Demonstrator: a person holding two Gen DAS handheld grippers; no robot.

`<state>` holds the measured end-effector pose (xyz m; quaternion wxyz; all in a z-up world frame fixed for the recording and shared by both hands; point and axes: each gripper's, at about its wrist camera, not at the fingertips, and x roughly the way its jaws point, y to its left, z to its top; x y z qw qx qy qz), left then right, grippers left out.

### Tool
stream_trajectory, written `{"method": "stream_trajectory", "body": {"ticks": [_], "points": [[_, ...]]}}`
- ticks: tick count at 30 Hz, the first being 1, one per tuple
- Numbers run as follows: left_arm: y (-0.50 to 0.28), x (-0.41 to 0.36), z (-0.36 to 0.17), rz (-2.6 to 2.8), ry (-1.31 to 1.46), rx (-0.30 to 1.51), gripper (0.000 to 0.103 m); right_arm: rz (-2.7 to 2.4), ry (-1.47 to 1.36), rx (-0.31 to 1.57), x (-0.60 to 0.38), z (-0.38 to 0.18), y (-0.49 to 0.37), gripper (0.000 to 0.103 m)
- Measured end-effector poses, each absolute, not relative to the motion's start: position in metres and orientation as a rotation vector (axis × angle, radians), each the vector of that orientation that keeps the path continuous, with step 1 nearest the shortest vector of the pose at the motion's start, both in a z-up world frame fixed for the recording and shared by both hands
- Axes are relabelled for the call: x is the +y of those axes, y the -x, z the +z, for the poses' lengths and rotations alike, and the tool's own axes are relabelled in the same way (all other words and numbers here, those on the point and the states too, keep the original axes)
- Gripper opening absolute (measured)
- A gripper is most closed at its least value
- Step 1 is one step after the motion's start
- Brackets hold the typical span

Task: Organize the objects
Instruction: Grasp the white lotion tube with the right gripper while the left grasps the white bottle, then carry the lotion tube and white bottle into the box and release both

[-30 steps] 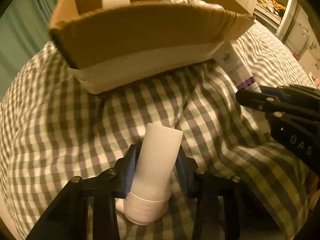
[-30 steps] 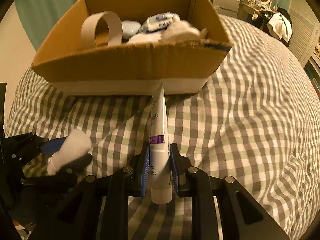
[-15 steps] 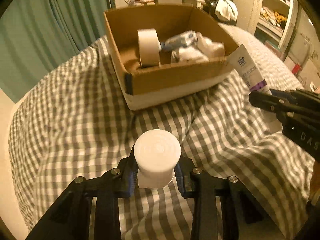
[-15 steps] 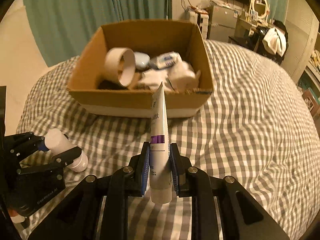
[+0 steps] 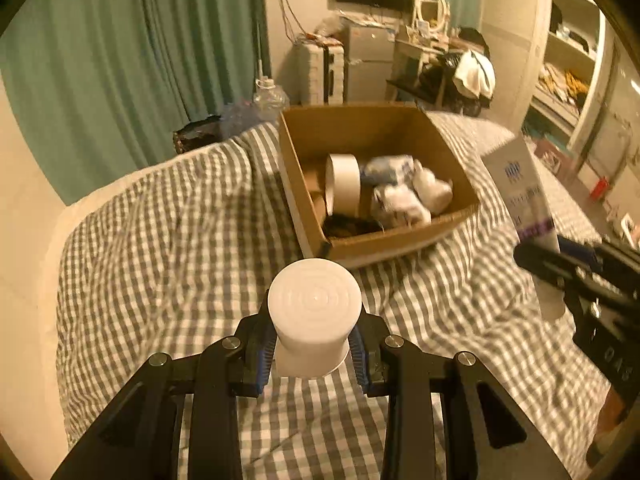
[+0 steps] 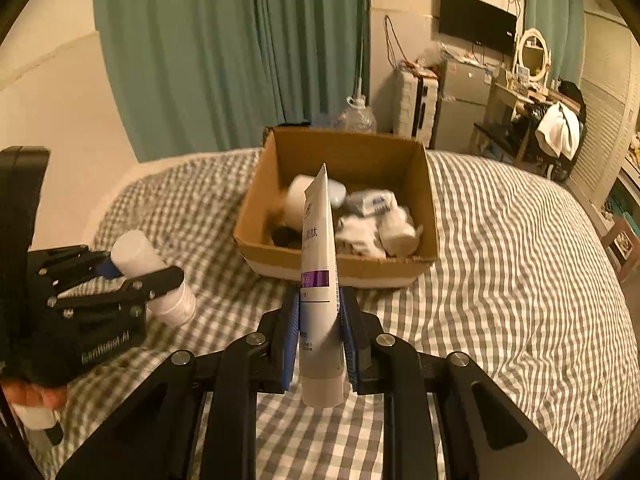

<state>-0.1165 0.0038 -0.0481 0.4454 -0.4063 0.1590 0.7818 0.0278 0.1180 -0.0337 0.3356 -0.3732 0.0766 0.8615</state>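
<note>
Here we are clamping a white bottle [image 5: 314, 312] in the left gripper [image 5: 312, 350], its flat end facing the camera at lower centre. Our right gripper [image 6: 320, 334] is pinching a white tube [image 6: 318, 280], crimped end up. Both are hovering above the checked bed [image 6: 500, 260], short of the cardboard box [image 6: 344, 264] at centre frame.

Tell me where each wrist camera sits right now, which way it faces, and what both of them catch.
Left wrist: rides the left gripper, shut on a white bottle, facing the cardboard box; right gripper at the right edge.
Right wrist: rides the right gripper, shut on a white tube, facing the same box; left gripper at the left edge.
Shared: box, checked bedspread, green curtain, both held items.
</note>
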Motion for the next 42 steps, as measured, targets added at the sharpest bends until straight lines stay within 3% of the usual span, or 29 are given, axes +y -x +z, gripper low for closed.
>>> {"method": "stream_trajectory", "body": {"ticks": [15,30,42], "points": [[0.145,0.074,0.007,1.944,0.862,0.381,0.032,2.293,0.917,0.178,0.15,0.003,0.004,0.019],[0.203,0.189,-0.043,1.955,0.807,0.483,0.033,2.287,0.986,0.358,0.251,-0.06,0.06,0.019],[0.215,0.225,-0.058,1.931,0.821,0.484,0.033,2.282,1.023,0.412,0.276,-0.088,0.057,0.02]]}}
